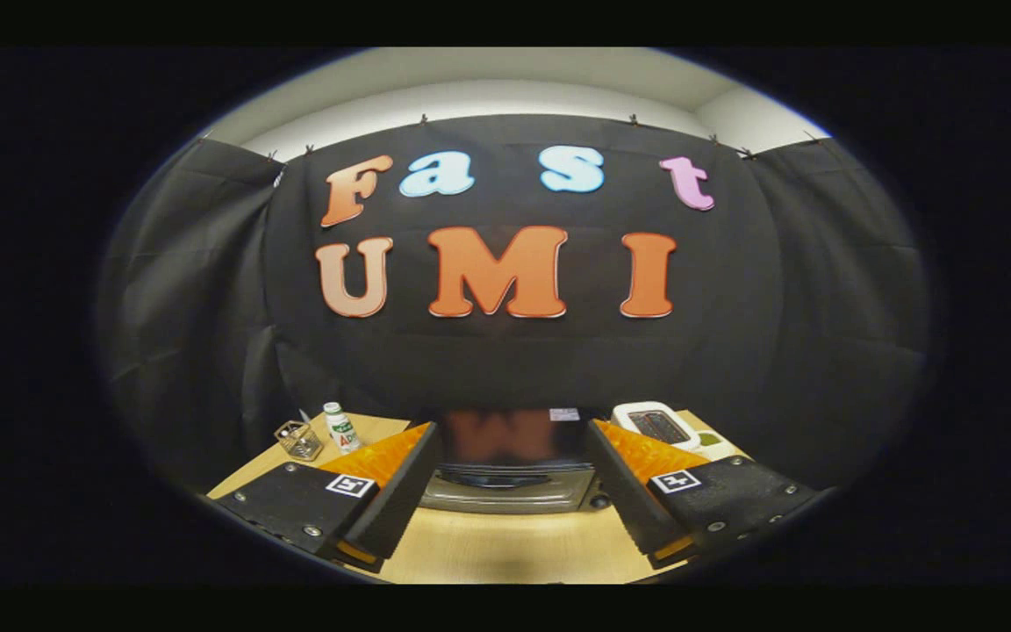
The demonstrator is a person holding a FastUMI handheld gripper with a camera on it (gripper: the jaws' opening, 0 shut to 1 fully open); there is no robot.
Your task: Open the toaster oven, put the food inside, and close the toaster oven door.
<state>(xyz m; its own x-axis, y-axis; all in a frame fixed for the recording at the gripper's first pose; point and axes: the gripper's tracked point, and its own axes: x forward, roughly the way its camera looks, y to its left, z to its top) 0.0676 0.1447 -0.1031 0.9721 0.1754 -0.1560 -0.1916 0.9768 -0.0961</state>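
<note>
The toaster oven (505,496) stands on the wooden table (505,549), just ahead of my fingers and framed between them. It has a glossy black top, a silver front, a dark handle (492,479) along its upper edge and a knob (598,502) at its right. Its door looks closed. My gripper (512,439) is open wide, with nothing held between its fingers. It hovers above the table a short way in front of the oven. A small greenish item (709,439) lies beyond the right finger; I cannot tell if it is the food.
A white pop-up toaster (656,425) sits at the back right. A small white bottle with a green cap (340,427) and a clear glass holder (297,440) stand at the back left. Black cloth walls close the booth behind and at both sides.
</note>
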